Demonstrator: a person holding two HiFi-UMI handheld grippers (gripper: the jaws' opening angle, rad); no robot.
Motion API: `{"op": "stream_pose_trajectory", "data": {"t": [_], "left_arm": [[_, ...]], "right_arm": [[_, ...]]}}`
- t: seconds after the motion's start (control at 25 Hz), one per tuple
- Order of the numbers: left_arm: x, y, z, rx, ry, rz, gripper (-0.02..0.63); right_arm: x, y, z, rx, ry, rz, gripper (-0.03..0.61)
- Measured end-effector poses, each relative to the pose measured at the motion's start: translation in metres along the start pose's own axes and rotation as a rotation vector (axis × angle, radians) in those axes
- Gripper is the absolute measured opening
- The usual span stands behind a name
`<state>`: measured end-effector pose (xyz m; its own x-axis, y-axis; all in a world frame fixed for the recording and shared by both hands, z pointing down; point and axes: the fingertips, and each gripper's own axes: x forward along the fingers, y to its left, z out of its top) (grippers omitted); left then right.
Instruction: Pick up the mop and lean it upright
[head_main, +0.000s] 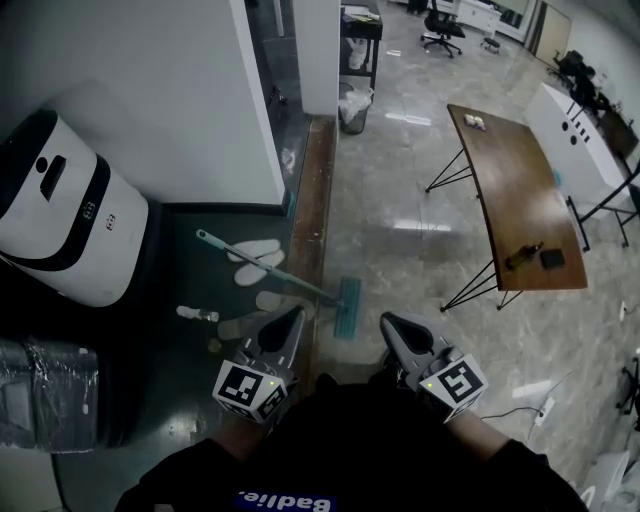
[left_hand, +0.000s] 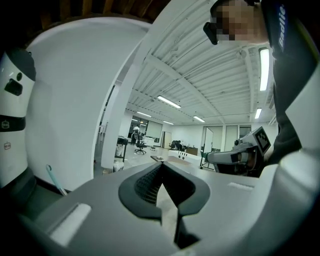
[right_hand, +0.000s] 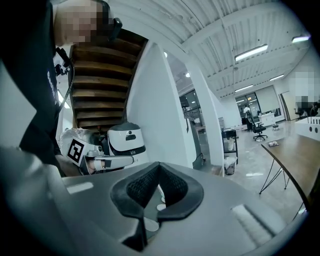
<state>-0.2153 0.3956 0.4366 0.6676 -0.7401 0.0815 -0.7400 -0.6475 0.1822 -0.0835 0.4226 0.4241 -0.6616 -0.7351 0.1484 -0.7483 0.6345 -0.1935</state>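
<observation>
The mop (head_main: 290, 285) lies flat on the floor (head_main: 400, 200). Near the mop, left gripper (head_main: 297, 313) and right gripper (head_main: 386, 321) are clenched, empty.

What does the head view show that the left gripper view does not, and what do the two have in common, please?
Only the head view: the flat head of the mop, lying on the floor. Only the left gripper view: the ceiling lights. Both: the white machine, the right gripper, and the left gripper, its fingers shut with nothing between them.
</observation>
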Motion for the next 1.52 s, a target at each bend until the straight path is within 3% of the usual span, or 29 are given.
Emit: {"op": "stream_pose_trajectory", "data": {"t": [0.48, 0.56, 0.68, 1.04, 1.52], "left_arm": [[0.005, 0.05, -0.023, 0.047, 0.035, 0.086, 0.02], [0.007, 0.057, -0.028, 0.051, 0.048, 0.093, 0.069], [0.009, 0.07, -0.036, 0.058, 0.065, 0.11, 0.092], [0.014, 0.116, -0.061, 0.079, 0.096, 0.181, 0.123], [0.016, 0.192, -0.11, 0.04, 0.167, 0.286, 0.146]], "right_arm": [[0.008, -0.005, -0.003, -0.024, 0.023, -0.02, 0.031], [0.01, -0.005, -0.004, -0.025, 0.027, -0.025, 0.034], [0.012, -0.007, -0.004, -0.03, 0.03, -0.029, 0.037], [0.016, -0.011, -0.003, -0.04, 0.043, -0.053, 0.037], [0.019, -0.016, -0.006, -0.048, 0.087, -0.094, 0.04]]}}
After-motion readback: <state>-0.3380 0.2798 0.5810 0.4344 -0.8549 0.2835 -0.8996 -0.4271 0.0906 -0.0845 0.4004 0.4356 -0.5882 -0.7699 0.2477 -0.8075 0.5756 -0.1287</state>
